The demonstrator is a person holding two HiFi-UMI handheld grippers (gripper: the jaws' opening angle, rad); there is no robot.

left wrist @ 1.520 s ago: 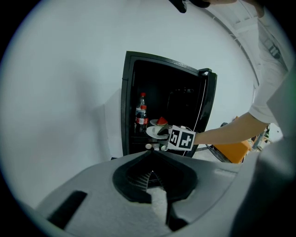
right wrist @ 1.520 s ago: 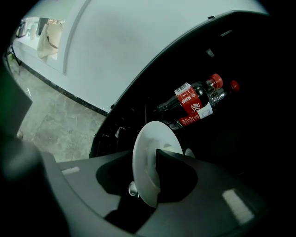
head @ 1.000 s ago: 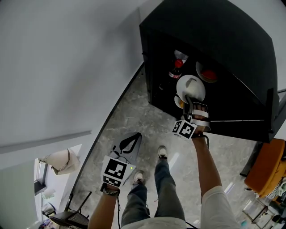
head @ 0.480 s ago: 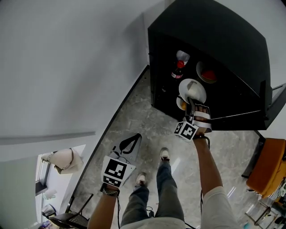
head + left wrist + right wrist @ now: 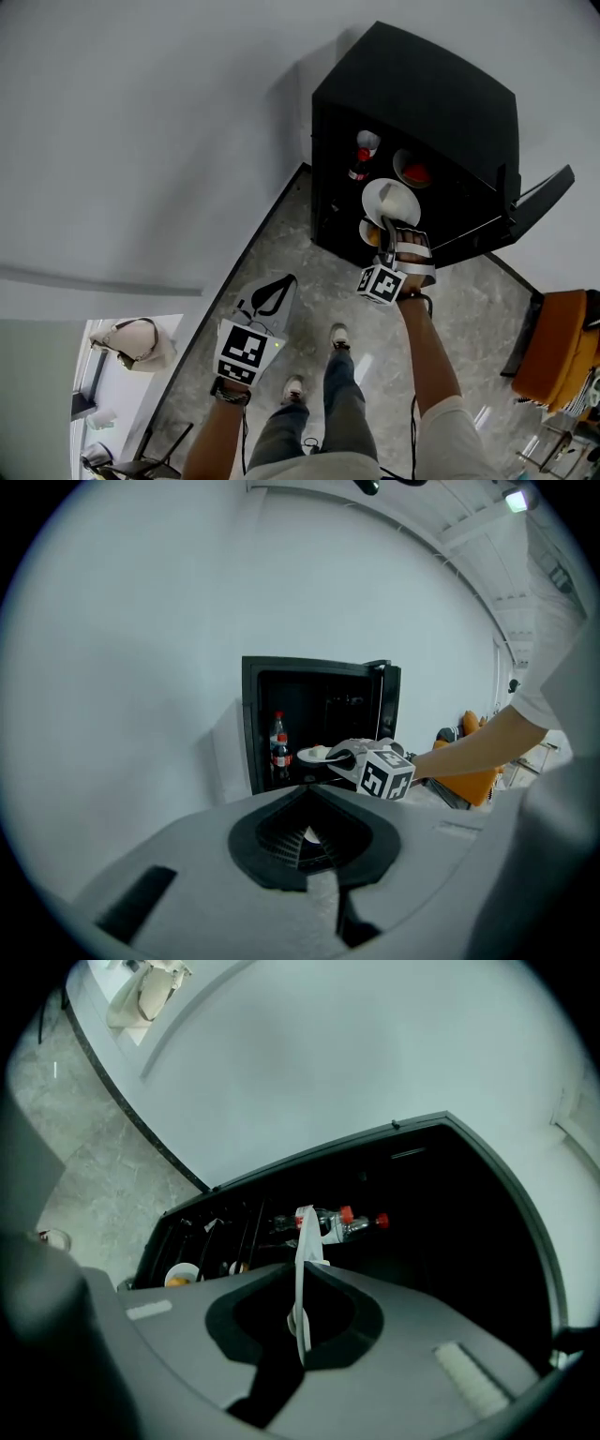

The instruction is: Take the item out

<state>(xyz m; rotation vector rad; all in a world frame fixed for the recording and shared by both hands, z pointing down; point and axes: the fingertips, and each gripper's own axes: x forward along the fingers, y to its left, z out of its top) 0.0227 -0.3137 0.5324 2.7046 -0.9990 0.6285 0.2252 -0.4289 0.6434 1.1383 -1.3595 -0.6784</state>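
Observation:
A white plate [image 5: 391, 202] is held at the front of an open black cabinet [image 5: 422, 94]. My right gripper [image 5: 386, 226] is shut on the plate's near rim. In the right gripper view the plate [image 5: 302, 1269] stands edge-on between the jaws of the right gripper [image 5: 300, 1321]. My left gripper [image 5: 270, 300] hangs low over the floor, away from the cabinet, shut and with nothing in it. From the left gripper [image 5: 319, 869] I see the cabinet [image 5: 258, 724], the plate [image 5: 317, 754] and the right gripper beside it.
Inside the cabinet stand a cola bottle [image 5: 361, 161], a bowl with something red [image 5: 413, 172] and a small bowl with something orange [image 5: 371, 234]. The cabinet door [image 5: 539, 192] swings out to the right. An orange chair [image 5: 562, 352] is at the right, a white wall at the left.
The head view has drawn back from the cabinet. My right gripper keeps its hold on the plate, which sits a little further out at the cabinet's front. The left gripper has barely moved.

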